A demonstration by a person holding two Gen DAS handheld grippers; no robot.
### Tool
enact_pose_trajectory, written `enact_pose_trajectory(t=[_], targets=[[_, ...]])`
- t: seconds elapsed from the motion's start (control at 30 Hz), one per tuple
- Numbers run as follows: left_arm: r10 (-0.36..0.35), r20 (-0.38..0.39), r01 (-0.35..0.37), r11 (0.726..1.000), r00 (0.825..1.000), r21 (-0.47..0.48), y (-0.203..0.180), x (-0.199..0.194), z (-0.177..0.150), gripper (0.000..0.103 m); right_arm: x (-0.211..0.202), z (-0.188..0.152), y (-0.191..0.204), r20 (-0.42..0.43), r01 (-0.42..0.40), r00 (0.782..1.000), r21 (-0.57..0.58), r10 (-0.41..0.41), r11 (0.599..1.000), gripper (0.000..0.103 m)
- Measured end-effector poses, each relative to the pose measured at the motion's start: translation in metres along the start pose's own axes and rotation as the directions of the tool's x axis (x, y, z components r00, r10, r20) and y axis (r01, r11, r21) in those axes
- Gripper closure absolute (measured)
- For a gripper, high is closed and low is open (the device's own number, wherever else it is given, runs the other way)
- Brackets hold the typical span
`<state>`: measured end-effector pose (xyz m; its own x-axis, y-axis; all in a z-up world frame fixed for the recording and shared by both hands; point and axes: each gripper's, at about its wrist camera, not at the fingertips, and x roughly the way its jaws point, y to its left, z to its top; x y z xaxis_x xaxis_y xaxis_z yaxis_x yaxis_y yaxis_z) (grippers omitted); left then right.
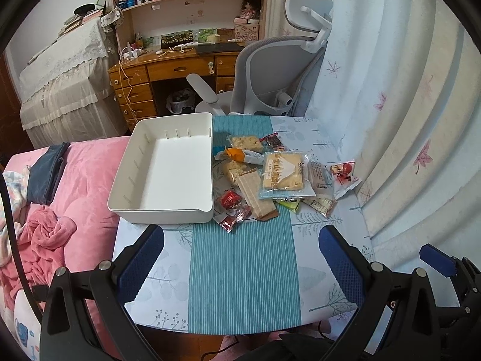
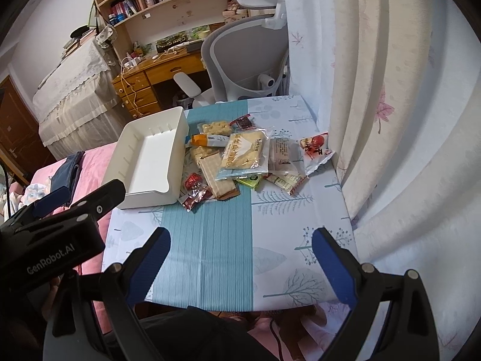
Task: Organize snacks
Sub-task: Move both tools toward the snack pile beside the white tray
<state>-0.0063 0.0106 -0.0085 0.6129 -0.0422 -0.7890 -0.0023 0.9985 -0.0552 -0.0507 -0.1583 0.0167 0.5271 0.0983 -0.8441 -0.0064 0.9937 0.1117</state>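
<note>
step: we are at the start, nothing binned | left gripper (image 1: pixel 240 258) and right gripper (image 2: pixel 240 258) both spread wide, empty | heap of wrapped snack packets (image 1: pixel 270 174) just right of empty white plastic bin (image 1: pixel 168 204) | next: we pinch a near packet

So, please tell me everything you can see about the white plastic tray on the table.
The white rectangular plastic tray looks smooth and matte, with rounded corners and raised walls. Thin upright ribs line the inner walls on its far and left sides. It holds nothing. It sits flat at the left edge of the table with the leaf-print cloth, next to the pink bedding. The pile of wrapped snacks lies just to its right; whether any packet touches its wall is unclear. Neither gripper touches it.
</note>
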Motion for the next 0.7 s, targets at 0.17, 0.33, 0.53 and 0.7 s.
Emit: enact_pose_trajectory(t=[0.17,0.33,0.53,0.7], targets=[[-0.022,0.015,0.022,0.999,1.000,0.023,0.005,-0.004,0.001,0.001,-0.005,-0.006,0.005,0.014,0.019,1.000,0.019,-0.019,1.000,0.007],[-0.031,0.015,0.031,0.999,0.999,0.045,0.011,-0.003,0.003,0.001,-0.008,-0.009,0.011,0.039,0.025,0.999,0.048,-0.027,0.999,0.007],[-0.083,0.009,0.082,0.996,0.997,0.027,0.026,0.002,0.005,0.001,-0.009,-0.013,0.018,0.071,0.040,0.996,0.089,-0.046,0.995,0.007],[-0.133,-0.019,0.133,0.991,0.991,0.026,0.024,0.012,0.003,0.001,-0.008,-0.017,0.016,0.070,0.032,0.997,0.112,-0.040,0.993,0.007]])
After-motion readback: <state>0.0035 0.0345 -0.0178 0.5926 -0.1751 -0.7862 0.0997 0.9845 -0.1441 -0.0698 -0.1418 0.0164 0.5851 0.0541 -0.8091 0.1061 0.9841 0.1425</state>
